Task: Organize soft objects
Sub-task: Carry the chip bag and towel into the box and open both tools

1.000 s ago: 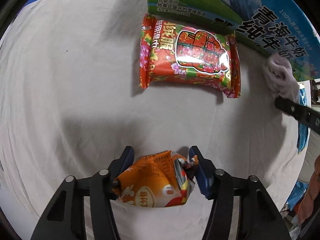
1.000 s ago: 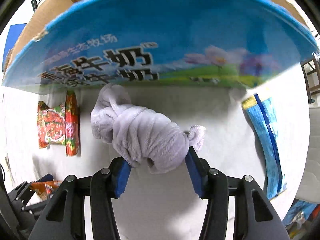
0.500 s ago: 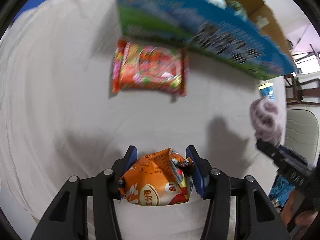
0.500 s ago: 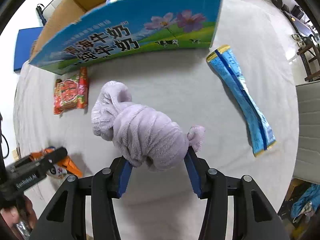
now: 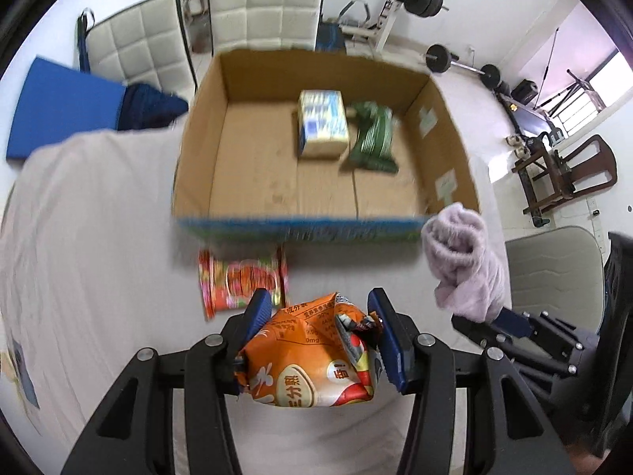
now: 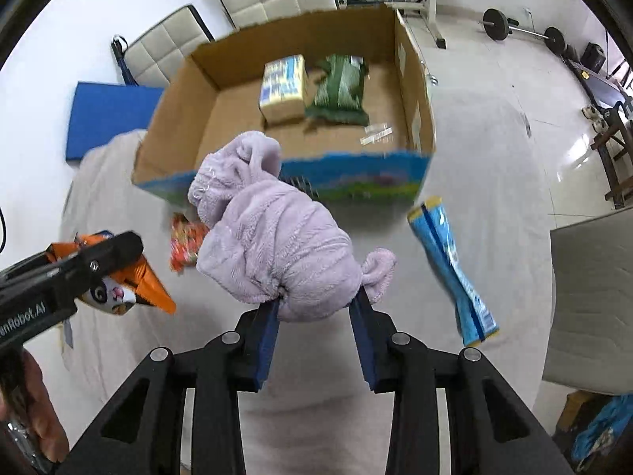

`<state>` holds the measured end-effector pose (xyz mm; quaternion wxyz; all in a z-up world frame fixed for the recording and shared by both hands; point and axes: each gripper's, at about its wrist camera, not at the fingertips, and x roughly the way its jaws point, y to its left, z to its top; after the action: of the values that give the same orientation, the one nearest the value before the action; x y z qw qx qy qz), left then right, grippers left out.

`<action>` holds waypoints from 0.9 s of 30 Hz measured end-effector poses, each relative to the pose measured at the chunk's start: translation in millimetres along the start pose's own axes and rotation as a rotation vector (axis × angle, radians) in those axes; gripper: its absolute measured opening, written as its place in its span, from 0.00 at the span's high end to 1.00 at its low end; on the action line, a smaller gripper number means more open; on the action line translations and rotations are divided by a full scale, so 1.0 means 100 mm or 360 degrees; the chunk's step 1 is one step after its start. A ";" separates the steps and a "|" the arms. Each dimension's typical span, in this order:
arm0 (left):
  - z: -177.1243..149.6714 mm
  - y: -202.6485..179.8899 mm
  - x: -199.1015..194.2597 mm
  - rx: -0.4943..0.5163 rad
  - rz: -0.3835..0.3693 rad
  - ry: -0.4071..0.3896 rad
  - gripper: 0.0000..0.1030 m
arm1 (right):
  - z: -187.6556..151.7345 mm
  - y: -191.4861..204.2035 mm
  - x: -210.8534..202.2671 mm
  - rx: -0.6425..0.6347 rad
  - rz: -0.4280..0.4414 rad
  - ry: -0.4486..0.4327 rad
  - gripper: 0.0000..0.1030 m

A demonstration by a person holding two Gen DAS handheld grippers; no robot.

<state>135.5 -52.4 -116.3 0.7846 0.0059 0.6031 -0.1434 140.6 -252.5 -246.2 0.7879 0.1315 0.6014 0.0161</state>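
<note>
My left gripper (image 5: pixel 318 318) is shut on an orange snack bag (image 5: pixel 308 356) and holds it in the air before the open cardboard box (image 5: pixel 198 126). My right gripper (image 6: pixel 316 308) is shut on a lilac fluffy towel (image 6: pixel 273 233), also lifted; the towel shows at the right of the left wrist view (image 5: pixel 463 261). The box holds a tissue pack (image 5: pixel 322 126) and a green bag (image 5: pixel 374 136). A red flowered packet (image 5: pixel 241 281) lies on the white cloth in front of the box. A blue packet (image 6: pixel 451 269) lies to the box's right.
The box (image 6: pixel 411 79) stands at the far edge of the white-covered table (image 5: pixel 99 237). White chairs (image 5: pixel 261 12), a blue mat (image 5: pixel 59 111) and gym gear stand behind. A grey chair (image 5: pixel 554 273) is at the right.
Both grippers have risen well above the table with their loads. The views now look down into the box, whose inside was hidden before.
</note>
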 end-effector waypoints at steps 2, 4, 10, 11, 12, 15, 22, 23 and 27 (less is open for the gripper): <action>0.15 -0.02 0.01 0.0019 0.0005 -0.0030 0.53 | 0.07 0.00 -0.12 -0.0018 -0.0005 -0.0037 0.64; 0.33 -0.04 0.00 0.0048 0.0015 -0.0061 0.53 | 0.20 0.11 -0.16 -0.0028 0.0006 -0.0055 0.64; 0.92 0.02 -0.04 0.0118 0.0098 -0.0146 0.53 | 0.60 0.20 -0.29 -0.0066 -0.0034 -0.0109 0.64; 1.01 0.04 -0.04 0.0125 0.0110 -0.0155 0.53 | 0.68 0.20 -0.30 -0.0081 -0.0056 -0.0120 0.64; 1.11 0.07 -0.02 0.0127 0.0121 -0.0161 0.53 | 0.75 0.21 -0.31 -0.0085 -0.0067 -0.0124 0.64; 1.37 0.14 0.11 0.0124 0.0135 -0.0152 0.53 | 0.99 0.20 -0.21 -0.0096 -0.0117 -0.0128 0.64; 1.80 0.30 0.66 0.0110 0.0147 -0.0042 0.53 | 1.46 0.11 0.28 -0.0098 -0.0213 -0.0064 0.64; 1.85 0.32 0.77 0.0110 0.0153 -0.0019 0.53 | 1.50 0.10 0.37 -0.0100 -0.0224 -0.0042 0.64; 1.96 0.39 1.09 0.0124 0.0170 0.0054 0.53 | 1.57 0.07 0.72 -0.0100 -0.0238 0.0040 0.64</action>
<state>355.2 -74.6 -172.4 0.7801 0.0710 0.6091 -0.1245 310.9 -262.4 -274.5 0.7830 0.0611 0.6186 -0.0221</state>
